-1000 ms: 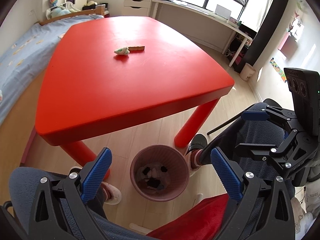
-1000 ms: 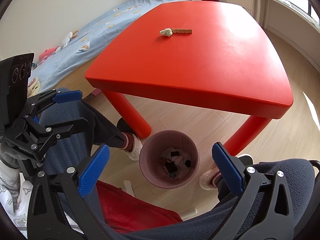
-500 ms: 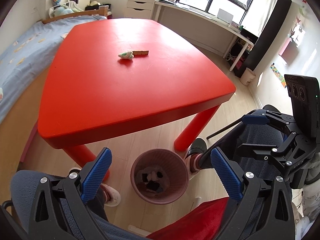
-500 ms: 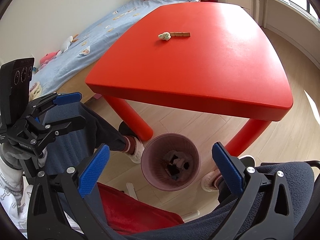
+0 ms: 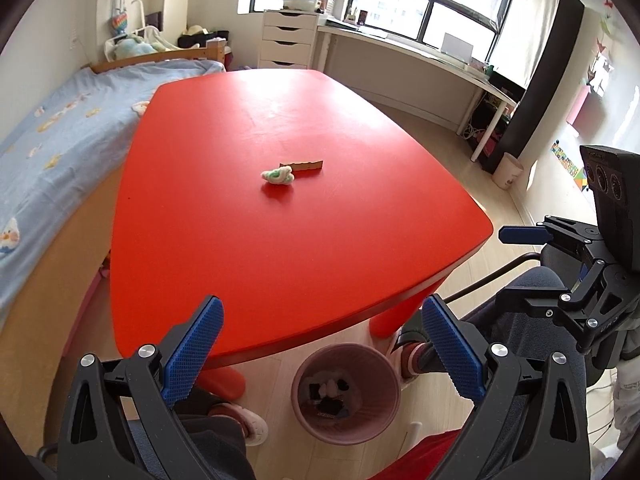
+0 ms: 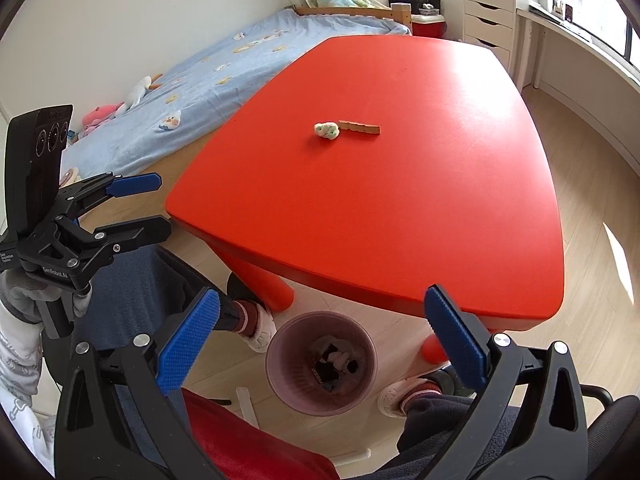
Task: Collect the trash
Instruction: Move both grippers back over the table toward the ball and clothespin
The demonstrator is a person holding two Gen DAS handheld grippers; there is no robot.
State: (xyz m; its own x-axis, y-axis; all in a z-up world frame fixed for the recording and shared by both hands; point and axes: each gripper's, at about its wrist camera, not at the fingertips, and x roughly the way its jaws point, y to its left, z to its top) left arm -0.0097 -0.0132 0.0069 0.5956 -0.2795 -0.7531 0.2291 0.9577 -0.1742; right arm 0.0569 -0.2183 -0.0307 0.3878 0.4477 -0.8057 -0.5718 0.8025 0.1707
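Note:
A crumpled white-green wad (image 5: 278,176) and a brown cardboard strip (image 5: 306,166) lie side by side in the middle of the red table (image 5: 280,264); both also show in the right wrist view, the wad (image 6: 327,130) and the strip (image 6: 360,127). A pink waste bin (image 5: 346,394) with several scraps inside stands on the floor under the table's near edge, seen too in the right wrist view (image 6: 322,362). My left gripper (image 5: 322,354) is open and empty above the bin. My right gripper (image 6: 320,350) is open and empty, beside it.
A bed with a blue cover (image 5: 48,136) runs along the table's left side. A white drawer unit (image 5: 287,42) and a long desk (image 5: 420,60) stand at the back. The person's legs and slippered feet (image 6: 256,326) flank the bin.
Both grippers have risen and tilted up toward the tabletop; the bin has slid lower in both views and the two scraps appear closer. Both stay open.

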